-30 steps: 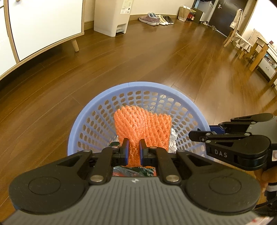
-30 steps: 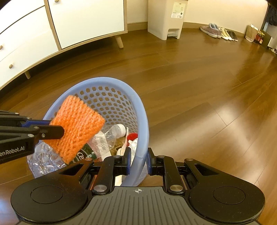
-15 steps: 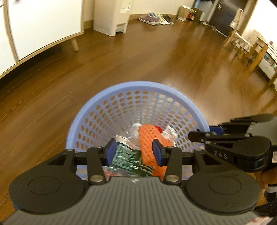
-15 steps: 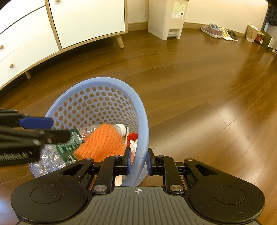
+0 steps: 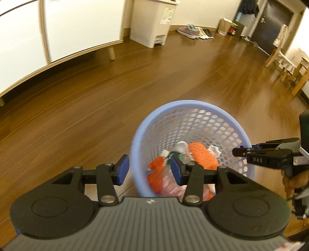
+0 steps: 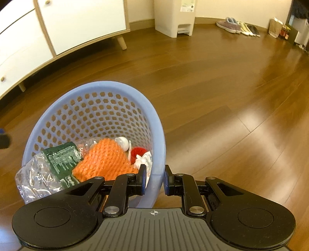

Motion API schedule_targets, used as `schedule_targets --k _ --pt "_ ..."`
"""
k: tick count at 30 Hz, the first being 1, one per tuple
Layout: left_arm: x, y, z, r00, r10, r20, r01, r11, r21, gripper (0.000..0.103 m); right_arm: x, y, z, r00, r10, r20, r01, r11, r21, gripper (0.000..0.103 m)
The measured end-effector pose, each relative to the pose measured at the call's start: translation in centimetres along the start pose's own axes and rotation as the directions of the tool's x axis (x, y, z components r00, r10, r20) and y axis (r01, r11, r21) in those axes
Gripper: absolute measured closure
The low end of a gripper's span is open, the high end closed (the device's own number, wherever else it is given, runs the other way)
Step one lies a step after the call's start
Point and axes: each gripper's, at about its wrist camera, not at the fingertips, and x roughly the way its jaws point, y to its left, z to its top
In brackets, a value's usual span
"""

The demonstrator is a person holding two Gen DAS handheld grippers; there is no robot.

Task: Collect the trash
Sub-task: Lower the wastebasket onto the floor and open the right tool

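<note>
Two grippers work at one blue basket on the floor: the right gripper pinches its rim, the left gripper hangs spread and empty above. Inside lie an orange net, bottle and tissue.

Beyond both pairs of fingers the wooden floor lies open as far as the white cabinet and pedal bin; the blue basket wall fills the right gripper's gap
</note>
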Motion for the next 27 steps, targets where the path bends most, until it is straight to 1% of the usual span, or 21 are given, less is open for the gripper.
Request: schedule_targets --k 5,7,9,10,11,12,14,18,20,22,23,24,26,27 --pt "-2.2 2.0 -1.2 0.998 0.061 0.008 -0.061 0.997 -0.047 0.060 1.2 -1.9 0.2 0.999 0.038 0.019 -0.039 0.998 0.044 0.088" --pt "-3.4 2.4 -1.9 0.996 0.089 0.011 -0.088 0.995 -0.055 0.056 1.5 -2.5 0.1 0.999 0.045 0.019 -0.046 0.998 0.052 0.088" --pt "-4.6 2.6 -2.6 0.993 0.115 0.020 -0.114 0.992 -0.051 0.049 1.6 -3.1 -0.1 0.999 0.048 0.002 -0.048 0.997 0.063 0.087" --pt "-5.1 2.7 -2.9 0.991 0.133 0.027 -0.131 0.990 -0.047 0.047 1.4 -3.5 -0.3 0.999 0.046 -0.007 -0.046 0.996 0.071 0.086" --pt "-5.7 2.7 -3.3 0.988 0.149 0.034 -0.147 0.988 -0.043 0.044 1.2 -3.9 -0.5 0.998 0.064 -0.003 -0.064 0.995 0.080 0.078" --pt "-6.1 2.6 -3.6 0.986 0.160 0.040 -0.159 0.987 -0.039 0.041 0.7 -3.9 -0.7 0.997 0.078 0.001 -0.078 0.993 0.084 0.060" --pt "-6.9 2.2 -4.3 0.984 0.174 0.045 -0.172 0.984 -0.033 0.040 -0.2 -4.4 -1.1 0.996 0.087 0.018 -0.088 0.993 0.083 0.040" --pt "-7.9 1.1 -5.3 0.982 0.183 0.037 -0.182 0.983 -0.028 0.040 -2.8 -4.6 -1.7 0.995 0.089 0.049 -0.091 0.995 0.040 0.039" --pt "-8.6 0.4 -5.9 0.984 0.177 0.034 -0.176 0.984 -0.038 0.039 -4.6 -4.2 -2.1 0.992 0.104 0.076 -0.105 0.994 0.007 0.039" --pt "-9.7 -0.2 -6.9 0.984 0.177 0.034 -0.175 0.983 -0.049 0.037 -6.2 -3.7 -2.6 0.989 0.120 0.083 -0.118 0.993 -0.021 0.039" --pt "-10.2 -0.5 -7.3 0.983 0.181 0.037 -0.179 0.982 -0.053 0.035 -7.1 -3.3 -3.0 0.987 0.132 0.087 -0.130 0.991 -0.033 0.039" --pt "-10.8 -0.8 -7.9 0.982 0.186 0.038 -0.184 0.981 -0.055 0.029 -7.8 -2.6 -3.3 0.986 0.144 0.084 -0.141 0.989 -0.045 0.039" --pt "-12.0 -1.3 -9.2 0.980 0.195 0.042 -0.192 0.979 -0.063 0.020 -9.4 -1.6 -4.4 0.982 0.173 0.070 -0.169 0.984 -0.057 0.039" --pt "-12.5 -1.5 -9.6 0.979 0.198 0.045 -0.195 0.979 -0.066 0.020 -10.1 -1.0 -5.0 0.981 0.183 0.060 -0.180 0.982 -0.059 0.039"
